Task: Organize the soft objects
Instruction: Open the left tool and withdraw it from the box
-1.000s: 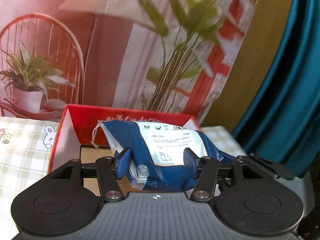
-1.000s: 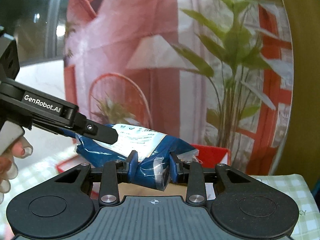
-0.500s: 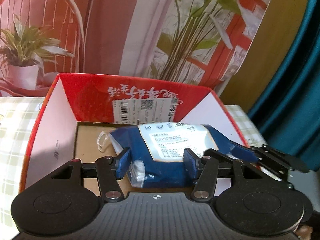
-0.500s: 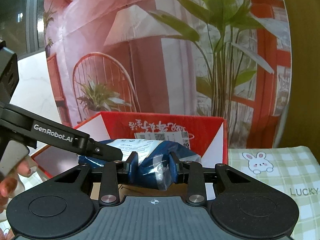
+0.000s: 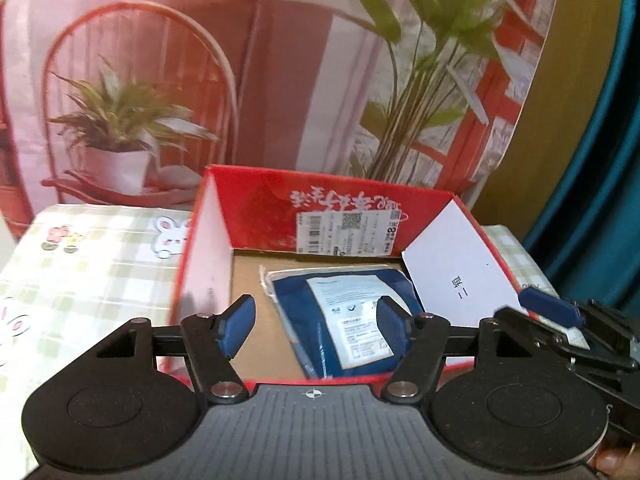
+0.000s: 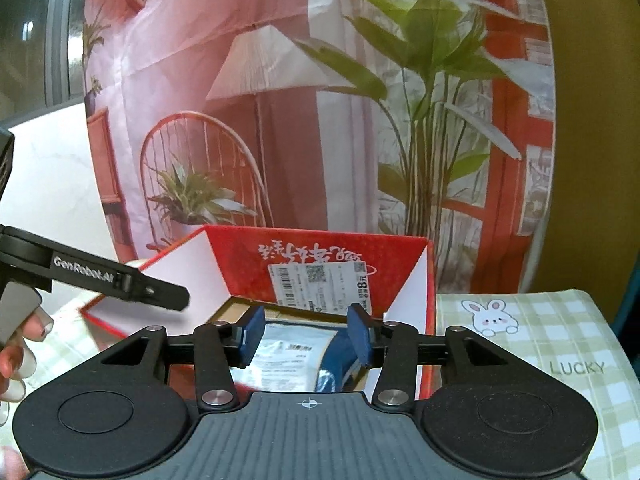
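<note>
Now the blue packet (image 5: 352,320) lies flat on the brown cardboard floor of the red box (image 5: 256,208), white label up, toward the right side of the box with its drawstring end pointing at the back wall. My left gripper (image 5: 316,326) hangs over the near edge of the box; its jaws have just been opening and stand apart, the pads clear of the packet, which lies below and beyond them. My right gripper (image 6: 306,336) has likewise just been opening, and its blue pads (image 6: 252,334) are spread with the packet seen lower down between them, not pressed by either. From the right view the left gripper's black finger (image 6: 160,292) reaches in over the box's left wall. The box sits on a checked cloth with rabbits (image 6: 560,344)
</note>
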`<state>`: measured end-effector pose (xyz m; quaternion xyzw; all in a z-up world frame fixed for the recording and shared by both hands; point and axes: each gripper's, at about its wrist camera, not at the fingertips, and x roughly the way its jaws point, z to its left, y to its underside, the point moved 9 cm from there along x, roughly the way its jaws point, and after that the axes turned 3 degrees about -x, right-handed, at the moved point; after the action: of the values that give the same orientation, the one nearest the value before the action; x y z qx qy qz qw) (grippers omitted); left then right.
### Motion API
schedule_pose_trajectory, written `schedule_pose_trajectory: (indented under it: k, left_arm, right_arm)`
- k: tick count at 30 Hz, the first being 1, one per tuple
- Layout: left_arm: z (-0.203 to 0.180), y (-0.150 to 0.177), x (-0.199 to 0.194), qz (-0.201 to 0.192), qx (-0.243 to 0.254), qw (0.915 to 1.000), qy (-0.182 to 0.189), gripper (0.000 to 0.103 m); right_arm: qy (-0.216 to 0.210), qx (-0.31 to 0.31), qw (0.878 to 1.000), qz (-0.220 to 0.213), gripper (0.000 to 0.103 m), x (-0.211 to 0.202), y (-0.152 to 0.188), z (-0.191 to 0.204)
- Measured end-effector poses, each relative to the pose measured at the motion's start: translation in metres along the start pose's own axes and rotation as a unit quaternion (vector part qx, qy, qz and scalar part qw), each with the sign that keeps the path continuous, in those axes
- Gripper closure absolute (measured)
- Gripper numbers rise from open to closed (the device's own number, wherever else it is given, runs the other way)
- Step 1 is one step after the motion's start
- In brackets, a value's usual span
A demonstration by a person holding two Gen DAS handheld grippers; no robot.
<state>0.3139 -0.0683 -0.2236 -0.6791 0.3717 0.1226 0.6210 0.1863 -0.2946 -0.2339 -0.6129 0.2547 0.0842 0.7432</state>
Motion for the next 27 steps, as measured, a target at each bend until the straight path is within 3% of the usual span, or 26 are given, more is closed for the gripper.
schedule_pose_trajectory:
  k: [5,12,20,27]
  left_arm:
    - [0.001,0.016,-0.038,-0.012,0.008,0.9998,-0.011,0.034]
    - [-0.005,0.067,-0.072,-0.002,0.012,0.9999,-0.003,0.034]
    - [0.021,0.120,-0.091,0.021,-0.038,0.9991,-0.005,0.034]
    - [0.032,0.132,-0.099,0.021,-0.061,0.9978,-0.014,0.035]
  right_arm:
    - [-0.001,0.012,1.000,0.000,0.059,-0.033,0.013,0.015]
    - [0.003,0.022,1.000,0.016,0.059,-0.073,0.044,0.031]
    - [-0.011,0.008,0.999,0.051,0.059,-0.099,0.081,0.059]
    - [-0.025,-0.025,0.997,0.068,0.059,-0.101,0.090,0.088]
